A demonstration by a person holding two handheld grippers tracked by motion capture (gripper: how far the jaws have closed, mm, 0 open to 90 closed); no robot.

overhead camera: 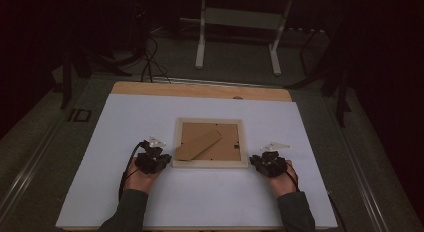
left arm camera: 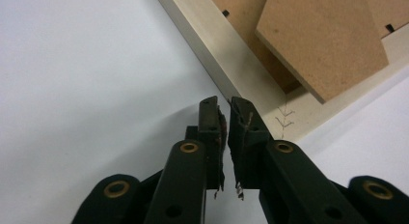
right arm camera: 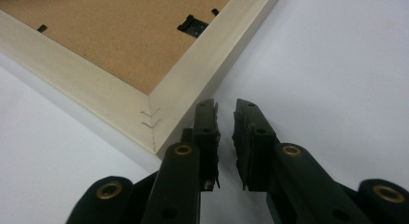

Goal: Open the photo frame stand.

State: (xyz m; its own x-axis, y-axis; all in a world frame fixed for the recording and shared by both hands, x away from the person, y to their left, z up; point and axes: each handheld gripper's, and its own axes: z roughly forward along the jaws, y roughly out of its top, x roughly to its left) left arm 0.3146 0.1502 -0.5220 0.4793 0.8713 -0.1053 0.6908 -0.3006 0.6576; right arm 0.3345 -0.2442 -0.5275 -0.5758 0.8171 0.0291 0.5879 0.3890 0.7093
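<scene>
we had left gripper point(overhead camera: 156, 158) and right gripper point(overhead camera: 265, 161) at near corners of frame point(overhead camera: 210, 164), jaws narrowly parted, gripping nothing. we judged best: widen first, straddle rail, clamp evenly.

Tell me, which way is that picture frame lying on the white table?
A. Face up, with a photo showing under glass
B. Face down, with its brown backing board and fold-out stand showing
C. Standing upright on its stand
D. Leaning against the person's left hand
B: the picture frame lies flat on the white table, and the brown backing board with its fold-out stand faces up inside the pale wooden border.
</scene>
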